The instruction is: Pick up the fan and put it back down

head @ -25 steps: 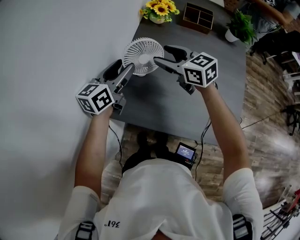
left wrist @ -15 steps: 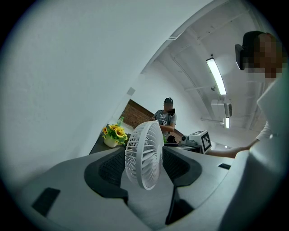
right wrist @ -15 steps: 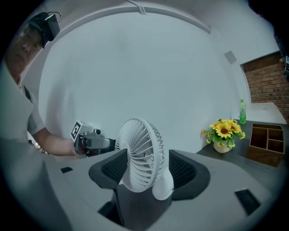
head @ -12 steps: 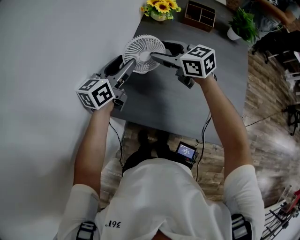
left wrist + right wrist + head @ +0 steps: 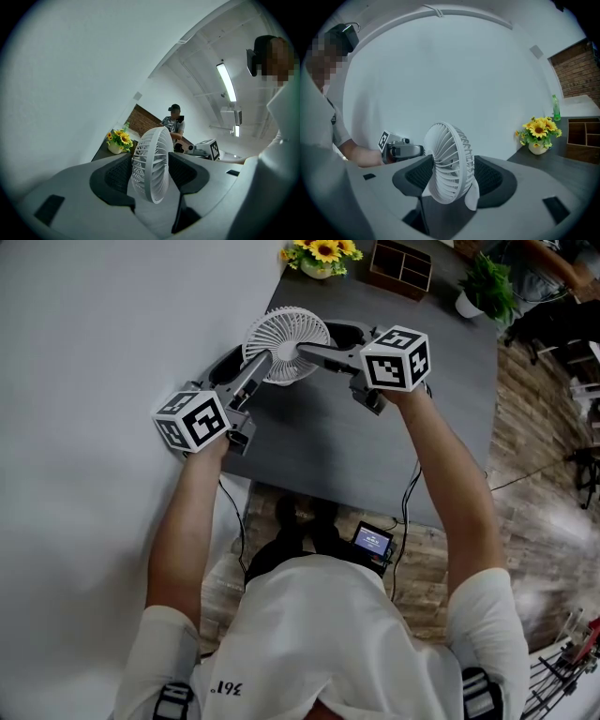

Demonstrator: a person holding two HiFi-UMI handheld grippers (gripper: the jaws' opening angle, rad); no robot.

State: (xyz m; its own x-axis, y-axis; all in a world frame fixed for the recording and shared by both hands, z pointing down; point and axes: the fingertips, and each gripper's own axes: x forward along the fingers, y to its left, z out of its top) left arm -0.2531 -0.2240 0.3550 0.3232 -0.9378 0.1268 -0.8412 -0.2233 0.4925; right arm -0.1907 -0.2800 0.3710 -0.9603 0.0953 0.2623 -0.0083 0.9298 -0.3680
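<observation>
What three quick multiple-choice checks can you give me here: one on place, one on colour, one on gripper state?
1. Where do the sunflowers stand?
A. at the table's far end, near the wall
B. at the table's near edge
C. between the grippers

2. What colour is the fan?
A. black
B. white
C. yellow

3. Of the left gripper and the right gripper, which is shut on the fan?
A. left only
B. right only
C. both

Answers:
1 A: the head view shows them at the dark table's far end.
2 B: its grille is white in every view.
3 C: each gripper view shows the fan's head pinched between that gripper's pads.
</observation>
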